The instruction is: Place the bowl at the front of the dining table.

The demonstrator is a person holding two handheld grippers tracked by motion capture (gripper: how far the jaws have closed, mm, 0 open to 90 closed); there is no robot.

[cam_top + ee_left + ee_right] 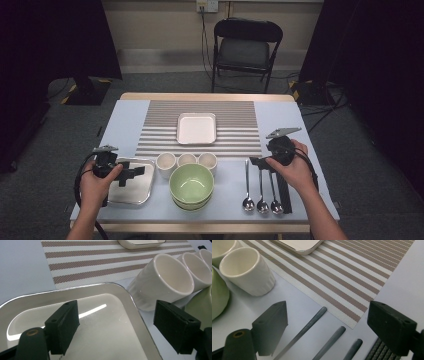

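Note:
My left gripper hovers open over the shiny metal tray at the front left; in the left gripper view its black jaws stand wide apart above the tray, with nothing between them. Three cream cups stand in a row right of the tray, behind a green bowl. My right gripper is open just above the handle ends of three spoons. In the right gripper view those grey handles lie between and below the spread jaws, untouched.
A white square plate rests on the striped placemat mid-table. A dark woven-pattern strip lies right of the spoons. Beyond the table's far edge stands a black folding chair.

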